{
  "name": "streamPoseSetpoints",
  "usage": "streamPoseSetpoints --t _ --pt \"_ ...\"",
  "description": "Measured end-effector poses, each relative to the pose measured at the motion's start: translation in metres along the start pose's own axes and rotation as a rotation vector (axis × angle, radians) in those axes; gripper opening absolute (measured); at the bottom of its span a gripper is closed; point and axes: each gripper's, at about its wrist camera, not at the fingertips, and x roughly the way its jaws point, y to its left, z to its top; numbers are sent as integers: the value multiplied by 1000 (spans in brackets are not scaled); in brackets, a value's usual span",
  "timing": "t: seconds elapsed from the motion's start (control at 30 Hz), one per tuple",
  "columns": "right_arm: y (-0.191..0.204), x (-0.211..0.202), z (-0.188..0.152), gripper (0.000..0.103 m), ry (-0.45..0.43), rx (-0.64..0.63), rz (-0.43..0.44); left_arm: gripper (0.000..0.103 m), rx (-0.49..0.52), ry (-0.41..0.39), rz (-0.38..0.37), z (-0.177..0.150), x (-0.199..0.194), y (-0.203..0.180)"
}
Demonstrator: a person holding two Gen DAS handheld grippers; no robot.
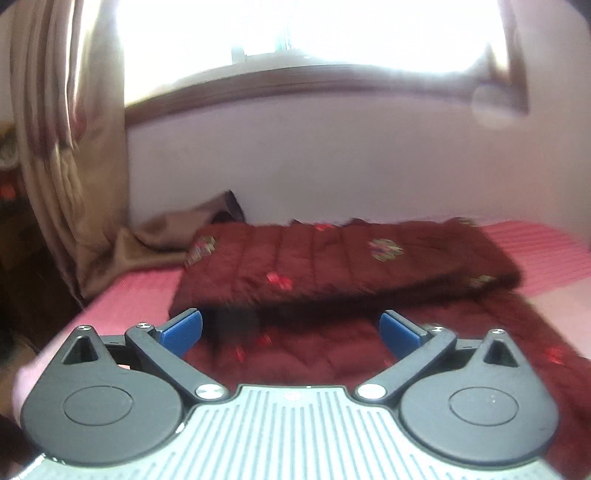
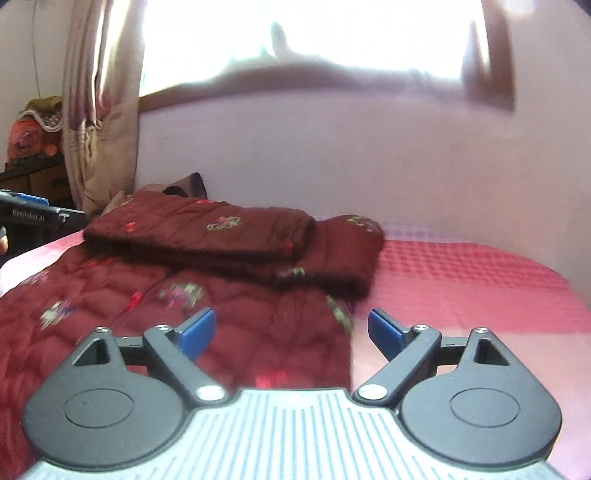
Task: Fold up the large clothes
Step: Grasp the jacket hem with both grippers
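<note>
A dark red quilted garment point(image 1: 332, 258) with small embroidered flowers lies on a pink bedspread point(image 1: 546, 251). Its far part is folded over into a thick band; the near part lies flat. My left gripper point(image 1: 291, 332) is open and empty, just above the flat near part, in front of the folded band. In the right wrist view the same garment point(image 2: 207, 236) lies left of centre on the bedspread point(image 2: 461, 280). My right gripper point(image 2: 291, 332) is open and empty over the garment's right edge. The left gripper's body point(image 2: 33, 218) shows at the far left.
A pale wall point(image 1: 332, 158) with a bright window point(image 1: 314, 33) stands behind the bed. A beige curtain point(image 1: 70, 147) hangs at the left and pools on the bed's corner. Cluttered items point(image 2: 33, 129) stand at the far left.
</note>
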Motion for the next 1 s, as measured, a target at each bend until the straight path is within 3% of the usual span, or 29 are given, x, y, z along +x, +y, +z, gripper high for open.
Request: streamPoseSetpoints --t 0.17,0.33,0.47,0.57,0.77,0.93,1.0 --pt "-11 -61 -32 99 11 18 -7 102 -83 38 -125 -27 -46 37" --pt "-14 -92 -66 99 38 59 -42 102 -105 56 -153 -58 -89 67" --pt "-26 -102 -88 99 64 208 -16 102 -84 65 -143 -84 -106 86" --pt "-28 -109 -101 99 72 304 34 100 -73 130 -131 -102 -105 98" --pt "-4 -106 -108 99 111 254 51 101 -72 196 -73 -134 -104 116" --pt "14 -91 -113 98 169 242 73 102 -134 257 -47 -152 -91 129" --pt "23 -86 -116 81 189 216 84 102 -149 276 -58 -159 -86 132"
